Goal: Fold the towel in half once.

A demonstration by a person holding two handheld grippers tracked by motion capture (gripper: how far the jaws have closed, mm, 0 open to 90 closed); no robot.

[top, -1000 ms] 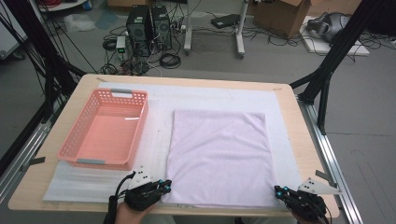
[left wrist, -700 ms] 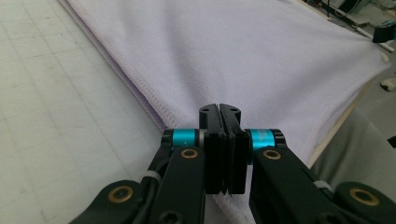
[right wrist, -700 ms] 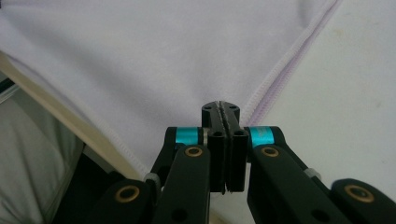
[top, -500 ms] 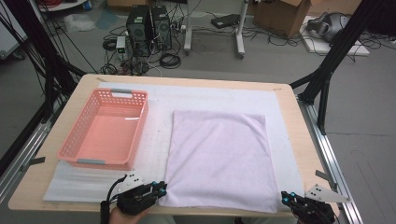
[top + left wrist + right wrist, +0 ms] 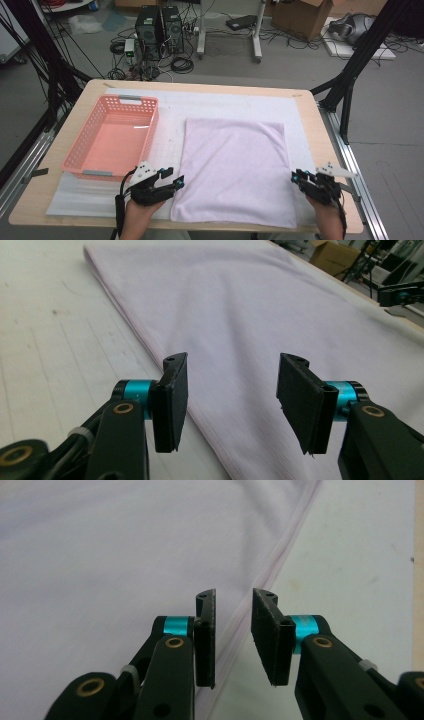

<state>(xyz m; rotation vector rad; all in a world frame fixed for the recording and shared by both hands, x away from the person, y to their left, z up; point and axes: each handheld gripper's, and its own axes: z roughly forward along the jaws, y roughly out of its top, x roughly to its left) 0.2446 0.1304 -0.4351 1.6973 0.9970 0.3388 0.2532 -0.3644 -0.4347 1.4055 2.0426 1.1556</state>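
The table (image 5: 60,200) takes up the middle and lower part of the high view, with a white mat (image 5: 230,102) laid over it. A lilac towel (image 5: 235,165), folded flat, lies centre-right on the mat; a pink basket (image 5: 80,155) sits to its left, apart from it. A second ago both grippers were at the towel's near corners; now each is a little higher in the frame, beside a side edge. The left gripper (image 5: 172,182) has its jaws apart over the left edge. The right gripper (image 5: 299,177) has a narrower gap over the right edge (image 5: 280,565). Both have just been opening, with nothing clamped, so fresh grips on the side edges look likely.
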